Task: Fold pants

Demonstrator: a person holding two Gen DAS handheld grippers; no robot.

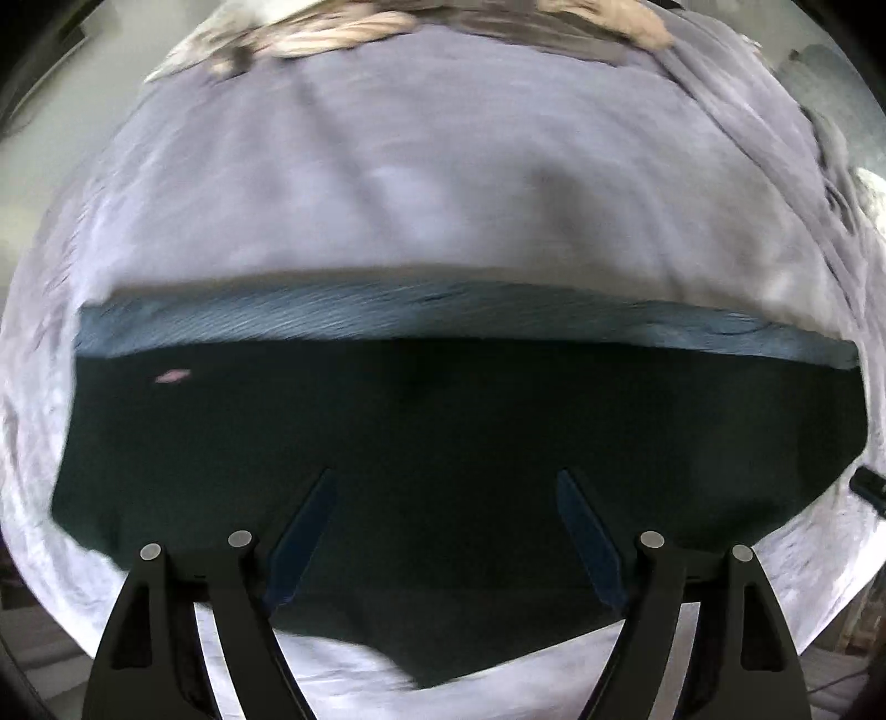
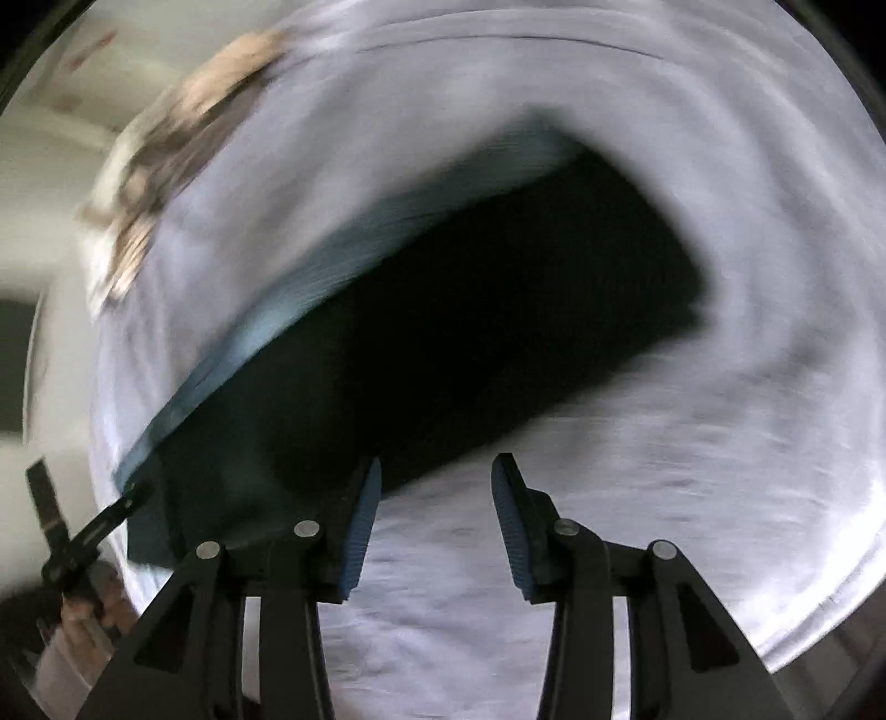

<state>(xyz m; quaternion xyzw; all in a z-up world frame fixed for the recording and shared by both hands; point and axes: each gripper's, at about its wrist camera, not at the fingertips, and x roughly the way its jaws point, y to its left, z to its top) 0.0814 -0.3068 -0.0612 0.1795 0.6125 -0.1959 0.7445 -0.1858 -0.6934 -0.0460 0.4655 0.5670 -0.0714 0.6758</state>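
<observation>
Left wrist view shows the dark pants (image 1: pixel 443 443) lying flat on a pale lilac sheet (image 1: pixel 415 183), straight under the left gripper (image 1: pixel 446 531). Its jaws stand wide open with nothing between them, and they hang right over the dark cloth. The pants look like a wide dark block, with its long side running left to right across the picture. A lighter blue ribbed band (image 1: pixel 443 321) runs along the far edge; I think it is the waistband, but the blur makes that hard to say.

From the right wrist, the pants (image 2: pixel 470 332) run slanted, from lower left to upper right. The right gripper (image 2: pixel 434 520) sits at their near edge, over the sheet (image 2: pixel 720 443). Its jaws are partly open and hold nothing.

So the left gripper is nearer to the cloth. The fabric looks soft, thick and floppy. A crumpled tan cloth (image 1: pixel 343 33) lies far off at the top of the bed.
</observation>
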